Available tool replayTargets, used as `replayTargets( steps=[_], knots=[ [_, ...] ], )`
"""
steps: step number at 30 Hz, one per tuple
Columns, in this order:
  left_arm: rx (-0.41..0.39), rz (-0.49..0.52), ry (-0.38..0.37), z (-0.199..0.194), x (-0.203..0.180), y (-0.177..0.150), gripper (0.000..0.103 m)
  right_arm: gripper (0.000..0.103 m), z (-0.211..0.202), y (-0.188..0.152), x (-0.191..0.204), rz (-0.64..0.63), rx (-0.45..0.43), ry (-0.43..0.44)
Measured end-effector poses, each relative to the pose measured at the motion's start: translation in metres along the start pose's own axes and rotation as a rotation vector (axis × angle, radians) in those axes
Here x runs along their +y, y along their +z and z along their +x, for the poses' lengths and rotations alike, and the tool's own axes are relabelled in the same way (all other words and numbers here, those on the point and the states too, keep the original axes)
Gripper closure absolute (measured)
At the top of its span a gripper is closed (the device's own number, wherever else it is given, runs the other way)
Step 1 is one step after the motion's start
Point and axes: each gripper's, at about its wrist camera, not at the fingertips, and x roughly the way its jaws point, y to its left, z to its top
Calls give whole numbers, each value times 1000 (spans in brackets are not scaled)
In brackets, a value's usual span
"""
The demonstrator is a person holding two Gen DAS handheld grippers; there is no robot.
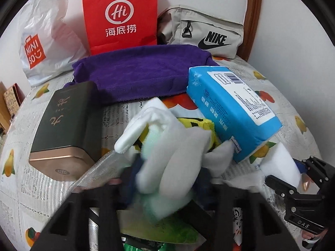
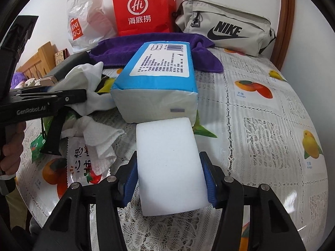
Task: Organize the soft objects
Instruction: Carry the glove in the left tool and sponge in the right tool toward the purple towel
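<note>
In the left wrist view my left gripper (image 1: 165, 186) is shut on a bunched white cloth (image 1: 167, 152), which fills the space between its dark fingers. Under the cloth lies a yellow and black soft item (image 1: 196, 123). In the right wrist view my right gripper (image 2: 170, 179) is shut on a white sponge block (image 2: 167, 163), with the blue pads (image 2: 130, 179) pressed on its two sides. The sponge's far end touches a blue tissue pack (image 2: 163, 73). A purple towel (image 1: 142, 73) lies folded behind the pack. The left gripper (image 2: 77, 100) shows at the left of the right wrist view, with its tip in the white cloth (image 2: 88, 79).
The table has a fruit-print cloth (image 2: 261, 125). A dark tin box (image 1: 67, 125) lies at the left. A red paper bag (image 1: 121, 14), a white plastic bag (image 1: 46, 41) and a beige pouch (image 1: 205, 29) line the wall. A crumpled tissue (image 2: 98, 138) and snack packets (image 2: 79, 167) lie near the left gripper.
</note>
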Motion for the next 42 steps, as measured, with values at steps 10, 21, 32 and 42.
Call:
replayTargets(
  steps=[10,21,32,42],
  knots=[
    [-76,-84,-68,-50,29,-8,75,49,-2,1,1,37,12,-11],
    [-130,-185,2,-92,80,-26,76,49,-18,5,8,81,4,-22],
    [-141,-284,32,-112,121,-33,76,49,-48,35,18,64,-44,-21],
    [-144,-286,34,-110,127,2,76,49,-54,83,18,52,-70,-6]
  ],
)
